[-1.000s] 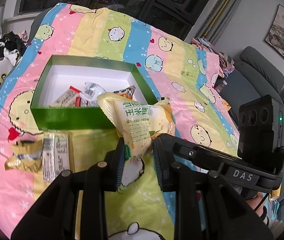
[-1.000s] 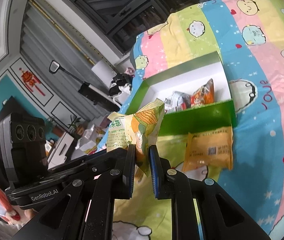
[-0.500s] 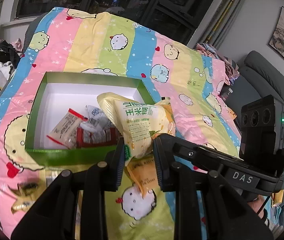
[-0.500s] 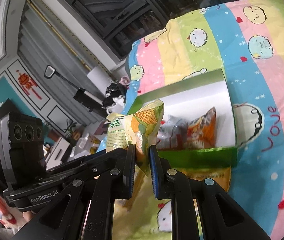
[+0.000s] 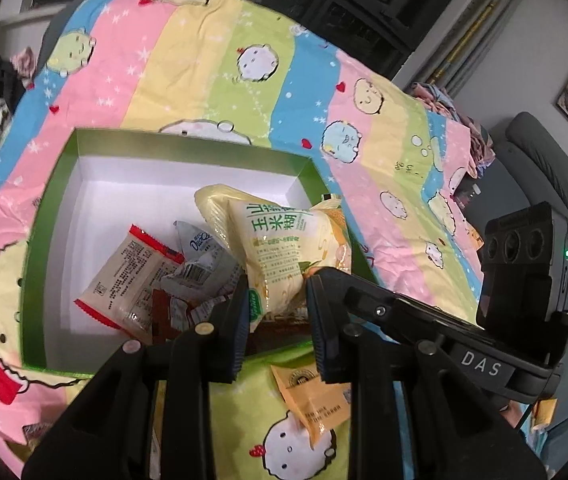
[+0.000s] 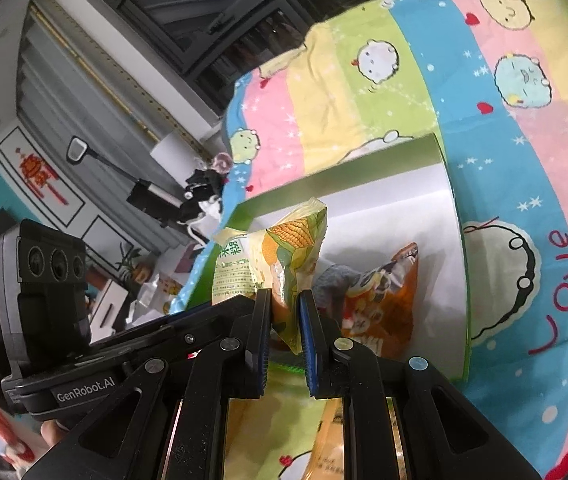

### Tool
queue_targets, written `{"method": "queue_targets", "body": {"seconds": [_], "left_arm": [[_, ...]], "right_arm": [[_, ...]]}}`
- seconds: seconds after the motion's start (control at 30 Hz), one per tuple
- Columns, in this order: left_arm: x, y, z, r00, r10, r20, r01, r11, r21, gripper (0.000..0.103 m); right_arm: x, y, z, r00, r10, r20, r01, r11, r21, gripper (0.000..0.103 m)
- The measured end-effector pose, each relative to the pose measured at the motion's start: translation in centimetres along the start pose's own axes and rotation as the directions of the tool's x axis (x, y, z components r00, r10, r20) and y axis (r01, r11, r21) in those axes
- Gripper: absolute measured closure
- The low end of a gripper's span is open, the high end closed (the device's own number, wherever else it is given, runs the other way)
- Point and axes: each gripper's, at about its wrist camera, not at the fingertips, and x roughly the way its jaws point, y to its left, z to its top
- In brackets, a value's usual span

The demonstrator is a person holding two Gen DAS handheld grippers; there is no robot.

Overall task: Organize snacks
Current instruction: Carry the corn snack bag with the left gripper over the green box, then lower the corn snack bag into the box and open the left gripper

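Yellow corn-paste packet (image 5: 280, 248) hangs over the green box (image 5: 34, 264), pinched between us at both ends. We clamp one end in our left hand-held gripper (image 5: 278, 312) and the other in our right hand-held gripper (image 6: 285, 320). An orange packet (image 6: 383, 300) lies inside the box, right of it.

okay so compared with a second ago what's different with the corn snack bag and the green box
Both grippers carried the corn snack bag forward: a second ago it hung short of the green box, with the near wall ahead of it; now it hangs over the box's inside, above the snacks already there. The orange packet, once beside the grippers, now lies under them. Unchanged: left gripper and right gripper stay shut on the bag.
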Motion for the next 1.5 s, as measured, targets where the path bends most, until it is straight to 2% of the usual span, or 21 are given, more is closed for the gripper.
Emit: {"method": "queue_targets", "body": {"seconds": [0.23,0.47,0.53,0.63,0.77,1.0,1.23,1.33,1.5], "left_arm": [[1.7,1.8,0.4,0.999,0.005,-0.05,-0.009,0.998,-0.066,0.077],[2.2,2.6,0.3,0.995,0.063,-0.072,-0.07,0.993,-0.093,0.073],[2.2,2.9,0.3,0.992,0.094,-0.079,-0.102,0.99,-0.103,0.055],[1.4,3.4,0.4,0.994,0.096,-0.061,-0.103,0.987,-0.127,0.039],[-0.1,3.3,0.4,0.995,0.102,-0.024,-0.104,0.985,-0.137,0.03],[-2.6,2.6,-0.7,0.993,0.114,0.002,-0.113,0.983,-0.142,0.016],[-4.4,0.6,-3.1,0.99,0.142,0.005,-0.141,0.985,-0.099,0.013],[-5.0,-0.1,-4.2,0.988,0.155,0.012,-0.154,0.985,-0.081,0.001],[-6.0,-1.4,-6.0,0.985,0.17,0.022,-0.169,0.984,-0.05,0.001]], "right_arm": [[2.4,-0.2,0.6,0.996,-0.072,-0.054,0.071,0.997,-0.021,0.085],[3.7,0.1,0.5,0.987,-0.138,-0.083,0.135,0.99,-0.046,0.085],[3.5,0.0,0.5,0.987,-0.137,-0.081,0.134,0.99,-0.039,0.085],[2.6,0.2,0.5,0.987,-0.153,-0.057,0.15,0.987,-0.05,0.084],[1.3,0.4,0.4,0.985,-0.172,-0.03,0.17,0.984,-0.059,0.07],[-1.4,1.0,-0.7,0.984,-0.181,-0.006,0.18,0.982,-0.051,0.053],[-4.4,1.1,-3.3,0.975,-0.221,0.007,0.221,0.974,-0.05,0.05],[-5.5,1.0,-4.4,0.973,-0.232,0.004,0.232,0.972,-0.047,0.049],[-7.3,1.1,-6.1,0.958,-0.286,0.013,0.286,0.956,-0.065,0.037]]}}
